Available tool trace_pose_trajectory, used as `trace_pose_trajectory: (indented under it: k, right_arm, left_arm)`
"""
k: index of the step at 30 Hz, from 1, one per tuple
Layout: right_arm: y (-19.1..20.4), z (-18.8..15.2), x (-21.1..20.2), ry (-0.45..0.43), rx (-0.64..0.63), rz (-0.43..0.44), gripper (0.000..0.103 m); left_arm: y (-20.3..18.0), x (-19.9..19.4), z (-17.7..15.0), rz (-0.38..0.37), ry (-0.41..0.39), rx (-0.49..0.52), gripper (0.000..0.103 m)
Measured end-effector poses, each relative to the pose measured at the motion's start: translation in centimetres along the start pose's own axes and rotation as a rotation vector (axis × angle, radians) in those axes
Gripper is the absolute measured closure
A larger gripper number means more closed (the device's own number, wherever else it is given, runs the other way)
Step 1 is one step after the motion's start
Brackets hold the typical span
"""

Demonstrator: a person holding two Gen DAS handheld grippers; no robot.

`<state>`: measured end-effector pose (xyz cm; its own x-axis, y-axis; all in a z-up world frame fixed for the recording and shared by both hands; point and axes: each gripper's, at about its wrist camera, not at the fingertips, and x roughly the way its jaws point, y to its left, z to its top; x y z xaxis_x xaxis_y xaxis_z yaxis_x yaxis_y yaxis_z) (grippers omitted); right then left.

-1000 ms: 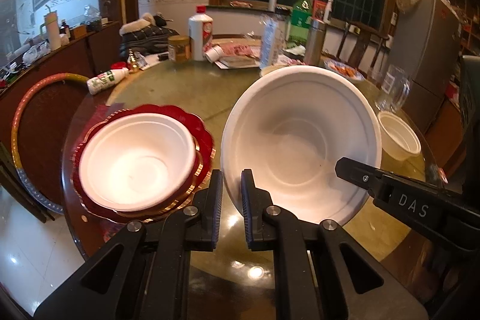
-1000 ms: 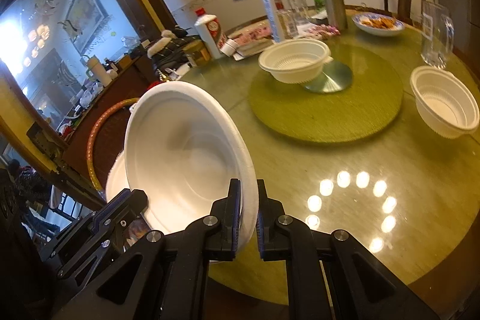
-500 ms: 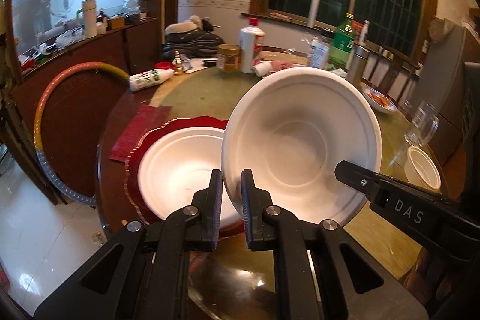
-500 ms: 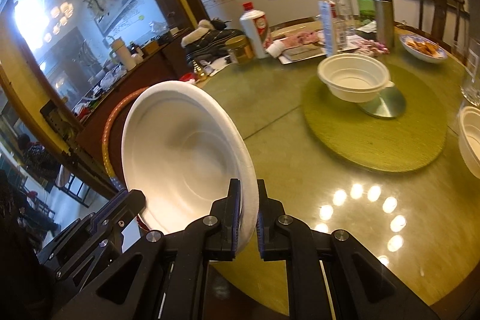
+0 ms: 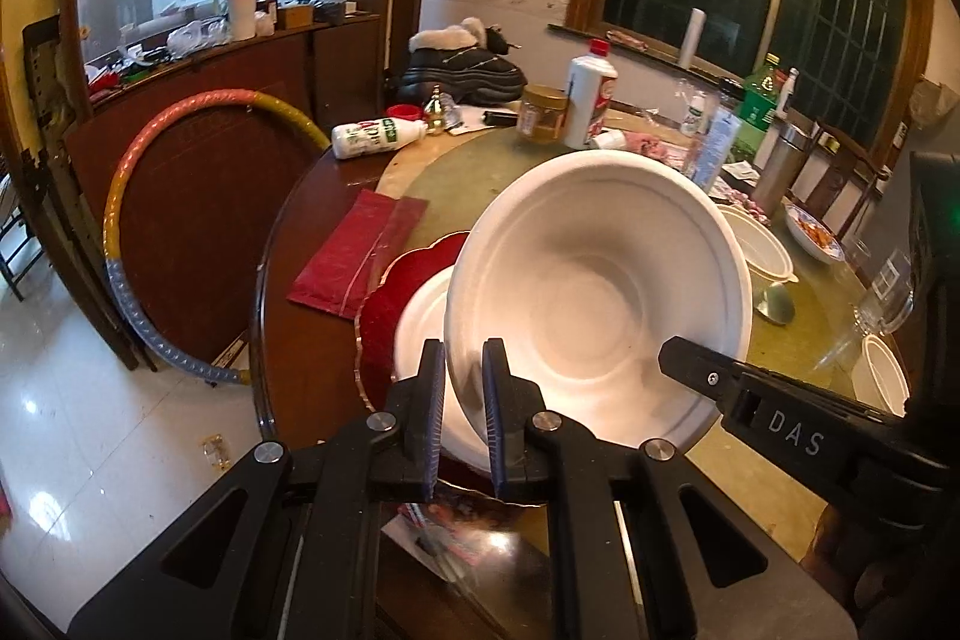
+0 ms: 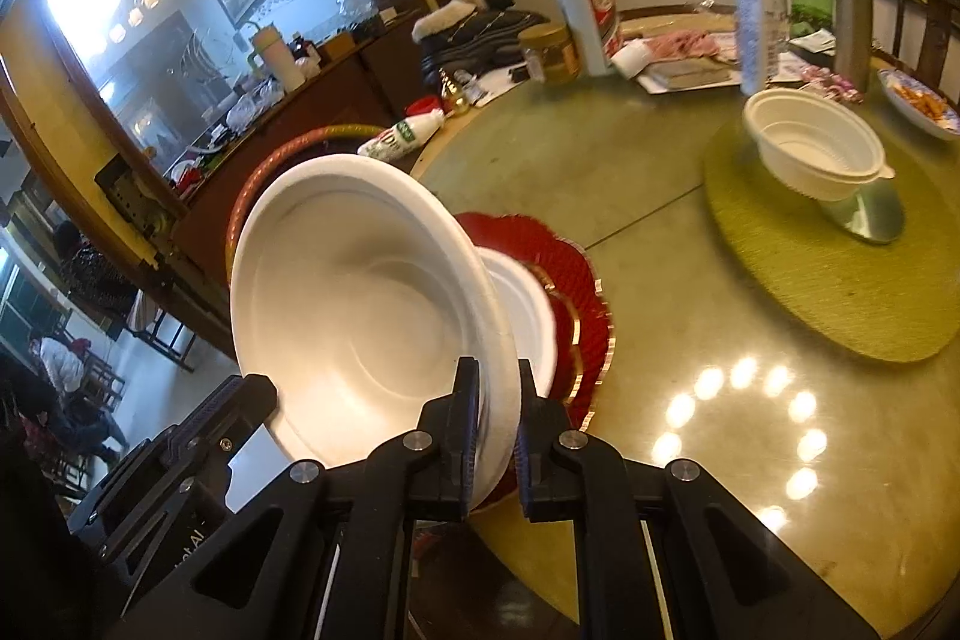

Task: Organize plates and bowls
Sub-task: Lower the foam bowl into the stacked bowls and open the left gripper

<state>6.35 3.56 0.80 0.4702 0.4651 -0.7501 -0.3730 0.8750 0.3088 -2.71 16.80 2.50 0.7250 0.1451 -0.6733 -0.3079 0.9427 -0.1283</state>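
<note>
I hold a large white paper bowl (image 5: 600, 292) tilted in the air with both grippers. My left gripper (image 5: 463, 349) is shut on its left rim. My right gripper (image 6: 497, 370) is shut on the opposite rim, and it also shows in the left wrist view as the right gripper (image 5: 678, 355). The held bowl (image 6: 360, 304) hangs over a red scalloped plate (image 5: 384, 316) with another white bowl (image 5: 420, 334) resting in it, near the table's left edge. The same red plate (image 6: 564, 268) and the stacked bowl (image 6: 531, 304) are partly hidden behind the held one.
A white plastic bowl (image 6: 816, 154) sits on the green round mat (image 6: 840, 280); another small bowl (image 5: 882, 376) and a glass mug (image 5: 888, 292) stand at the right. Bottles and a jar (image 5: 543, 112) crowd the far side. A red packet (image 5: 354, 256) lies beyond the plate; a hoop (image 5: 132, 196) leans off-table.
Both grippers carried the held bowl leftward across the table. It went from beside the red plate to overlapping the bowl stacked on it. Both grips stayed shut.
</note>
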Motion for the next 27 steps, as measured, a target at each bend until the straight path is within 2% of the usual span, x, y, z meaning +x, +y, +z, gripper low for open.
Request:
trace_pose_trajectory:
  k: [27]
  right_arm:
    - [-0.4,0.3,3.8,0.074,0.037,0.027,0.091]
  left_arm:
    - [0.4,2.2,0.2,0.067,0.035,0.012,0.093]
